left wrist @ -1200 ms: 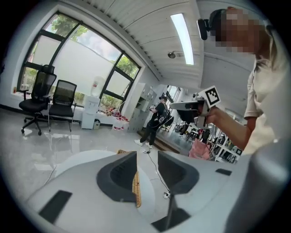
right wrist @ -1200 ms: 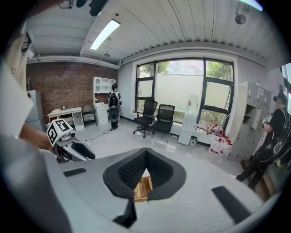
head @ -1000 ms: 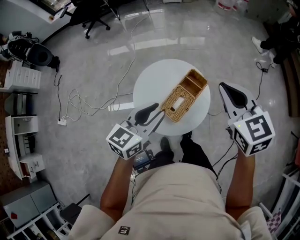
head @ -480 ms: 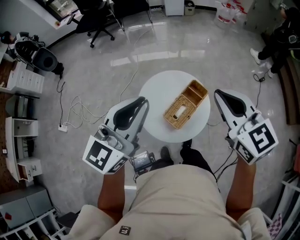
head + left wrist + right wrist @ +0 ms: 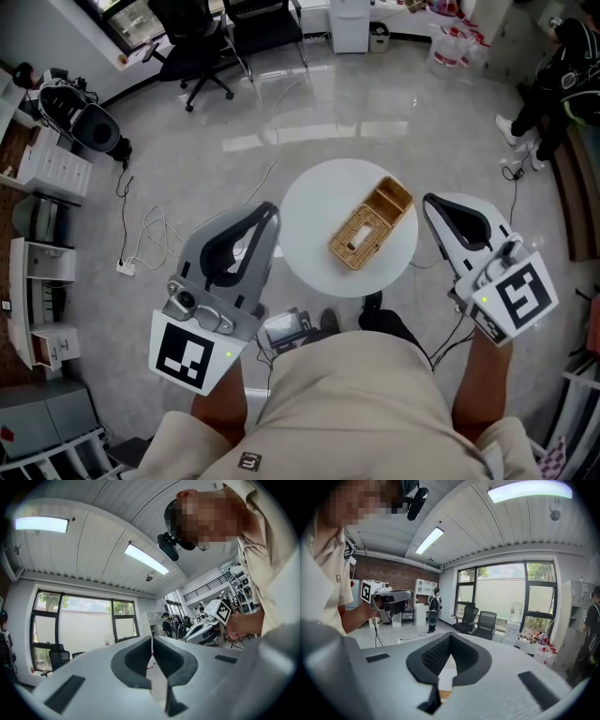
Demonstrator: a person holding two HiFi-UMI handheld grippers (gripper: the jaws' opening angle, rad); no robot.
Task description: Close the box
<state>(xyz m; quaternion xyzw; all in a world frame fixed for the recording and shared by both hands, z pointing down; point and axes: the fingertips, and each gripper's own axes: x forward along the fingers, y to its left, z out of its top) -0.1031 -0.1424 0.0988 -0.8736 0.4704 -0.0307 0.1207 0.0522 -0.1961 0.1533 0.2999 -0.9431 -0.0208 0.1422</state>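
A woven wicker box [image 5: 370,225] lies at an angle on the round white table [image 5: 314,206]. A slot shows in its lid, and the far end looks like an open compartment. My left gripper [image 5: 267,212] is held up left of the table, off the box, its jaws shut with nothing between them. In the left gripper view the left gripper [image 5: 151,640] points up toward windows and ceiling. My right gripper [image 5: 430,202] hangs just right of the table, also shut and empty. Through the gap below the right gripper [image 5: 450,637], a sliver of wicker [image 5: 445,694] shows.
Cables [image 5: 155,234] trail over the glossy floor left of the table. Office chairs [image 5: 202,37] stand at the back, white drawers [image 5: 42,169] at the left, and a person [image 5: 553,66] at the far right. A black device [image 5: 289,330] lies by my feet.
My left gripper drew back from the table's near edge, out to the left and up toward the camera, and its jaws closed. The right gripper stayed beside the table.
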